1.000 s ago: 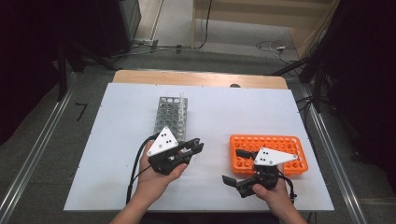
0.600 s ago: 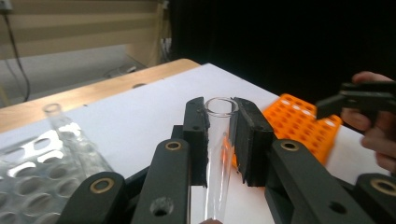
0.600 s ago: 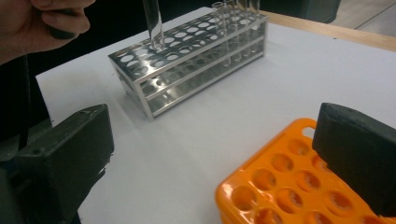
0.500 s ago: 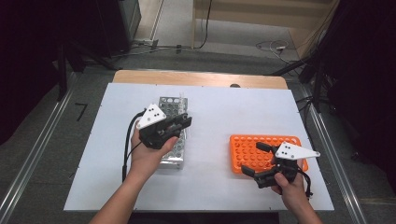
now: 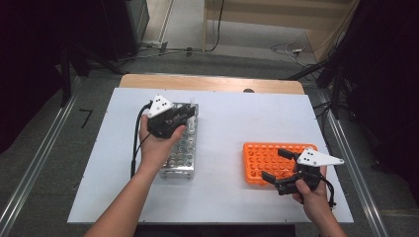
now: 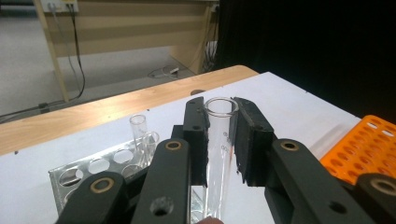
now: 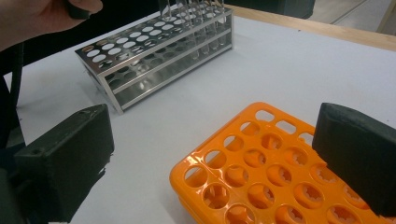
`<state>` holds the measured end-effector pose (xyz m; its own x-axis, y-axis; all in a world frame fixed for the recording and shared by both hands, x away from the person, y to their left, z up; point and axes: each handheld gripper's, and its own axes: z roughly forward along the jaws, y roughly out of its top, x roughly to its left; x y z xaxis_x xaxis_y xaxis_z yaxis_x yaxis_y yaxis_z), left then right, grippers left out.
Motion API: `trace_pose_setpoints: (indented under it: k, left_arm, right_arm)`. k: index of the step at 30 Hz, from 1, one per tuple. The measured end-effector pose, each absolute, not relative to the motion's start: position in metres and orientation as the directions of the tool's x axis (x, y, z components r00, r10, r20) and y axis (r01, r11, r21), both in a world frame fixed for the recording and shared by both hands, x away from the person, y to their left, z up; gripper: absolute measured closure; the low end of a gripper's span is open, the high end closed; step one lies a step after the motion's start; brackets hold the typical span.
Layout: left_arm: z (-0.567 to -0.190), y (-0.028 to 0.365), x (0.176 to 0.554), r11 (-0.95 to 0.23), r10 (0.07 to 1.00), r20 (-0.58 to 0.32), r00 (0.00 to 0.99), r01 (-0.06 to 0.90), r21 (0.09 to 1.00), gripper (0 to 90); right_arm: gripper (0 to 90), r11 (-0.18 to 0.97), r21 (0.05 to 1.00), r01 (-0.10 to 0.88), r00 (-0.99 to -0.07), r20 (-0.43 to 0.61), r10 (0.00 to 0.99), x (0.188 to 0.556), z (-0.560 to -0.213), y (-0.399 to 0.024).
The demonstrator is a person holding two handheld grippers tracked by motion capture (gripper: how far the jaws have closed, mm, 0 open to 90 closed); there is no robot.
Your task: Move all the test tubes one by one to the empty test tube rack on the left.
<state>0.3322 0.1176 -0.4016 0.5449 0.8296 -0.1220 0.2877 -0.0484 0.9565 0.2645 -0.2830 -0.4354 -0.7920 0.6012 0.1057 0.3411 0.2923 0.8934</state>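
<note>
My left gripper hovers over the far end of a metal test-tube rack, shut on a clear glass test tube. The tube stands upright between the pads, its open rim level with the fingertips. A few more glass tubes stand in the rack's far holes. At the front right, my right gripper is open over the near edge of an orange tube rack. Its wide-apart jaws frame the rack's empty holes, with nothing between them.
The white tabletop has free room between the two racks. A wooden strip runs along its far edge. The left gripper's black cable trails down beside the forearm. Metal rails flank the table on both sides.
My left gripper has travelled from the table's front middle away and to the left, over the metal rack. My right gripper shifted right along the orange rack, then stayed put.
</note>
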Motion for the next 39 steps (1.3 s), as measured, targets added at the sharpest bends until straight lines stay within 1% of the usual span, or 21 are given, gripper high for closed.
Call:
trace_pose_setpoints:
  k: [5,7,16,23,31,36,39]
  left_arm:
    - [-0.409,0.113,0.336,-0.065,0.843,-0.099,0.529,0.283,0.957,75.9]
    - [-0.412,0.112,0.336,-0.085,0.852,-0.075,0.519,0.277,0.957,75.9]
    - [-0.424,0.109,0.336,-0.102,0.858,-0.068,0.509,0.299,0.949,75.8]
    - [-0.429,0.109,0.333,-0.109,0.862,-0.078,0.5,0.333,0.936,75.7]
    - [-0.433,0.104,0.333,-0.162,0.868,-0.056,0.494,0.388,0.907,75.1]
    - [-0.433,0.105,0.333,-0.17,0.862,-0.065,0.503,0.407,0.897,72.3]
    - [-0.431,0.107,0.332,-0.154,0.859,-0.082,0.506,0.408,0.9,64.7]
  right_arm:
    - [0.0,0.29,0.894,0.342,-0.791,0.107,0.603,0.265,-0.436,-0.283]
    - [0.0,0.288,0.894,0.343,-0.79,0.108,0.604,0.265,-0.436,-0.284]
    - [0.0,0.285,0.896,0.342,-0.786,0.106,0.61,0.265,-0.436,-0.285]
    - [0.0,0.281,0.894,0.348,-0.782,0.112,0.613,0.265,-0.437,-0.285]
    - [0.0,0.276,0.895,0.351,-0.782,0.118,0.612,0.266,-0.437,-0.285]
    - [0.0,0.274,0.894,0.355,-0.78,0.122,0.613,0.267,-0.438,-0.286]
    - [0.0,0.275,0.893,0.356,-0.779,0.122,0.615,0.267,-0.438,-0.286]
